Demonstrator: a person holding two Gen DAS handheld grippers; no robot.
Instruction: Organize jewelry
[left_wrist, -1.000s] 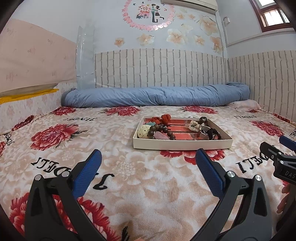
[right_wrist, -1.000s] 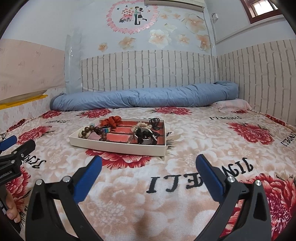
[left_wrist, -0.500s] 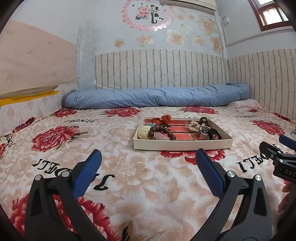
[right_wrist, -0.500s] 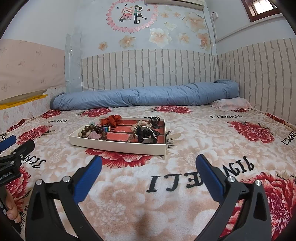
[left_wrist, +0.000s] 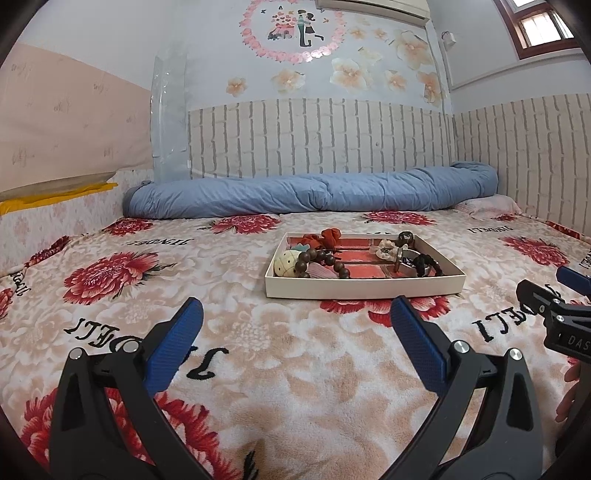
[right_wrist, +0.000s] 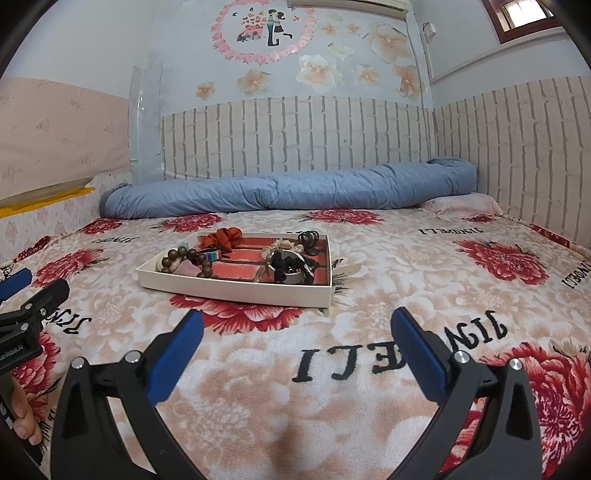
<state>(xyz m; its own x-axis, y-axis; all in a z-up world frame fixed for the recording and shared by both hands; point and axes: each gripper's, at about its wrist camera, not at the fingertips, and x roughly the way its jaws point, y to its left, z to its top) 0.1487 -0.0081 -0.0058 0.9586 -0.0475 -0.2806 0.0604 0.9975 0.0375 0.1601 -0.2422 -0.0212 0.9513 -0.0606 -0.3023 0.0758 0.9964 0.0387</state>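
Note:
A shallow white tray (left_wrist: 364, 288) (right_wrist: 236, 290) with a red lining rests on the flowered blanket, ahead of both grippers. It holds a brown wooden bead bracelet (left_wrist: 325, 260) (right_wrist: 190, 258), a red scrunchie (left_wrist: 330, 236) (right_wrist: 221, 238), a cream ball (left_wrist: 286, 263), a black hair tie (left_wrist: 424, 263) (right_wrist: 286, 266) on a metal piece, and a black claw clip (right_wrist: 308, 236). My left gripper (left_wrist: 295, 325) hangs open over the blanket, short of the tray. My right gripper (right_wrist: 295, 328) is open too, nothing between its fingers.
A rolled blue quilt (left_wrist: 314, 195) (right_wrist: 295, 192) lies along the brick-pattern wall behind the tray. A pink pillow (right_wrist: 465, 205) sits at the far right. The other gripper shows at each view's edge, right gripper (left_wrist: 554, 310), left gripper (right_wrist: 26, 314), each with a hand below it.
Both views have tilted slightly upward, showing a little more of the wall. The tray and its contents have not moved, and both grippers stay open.

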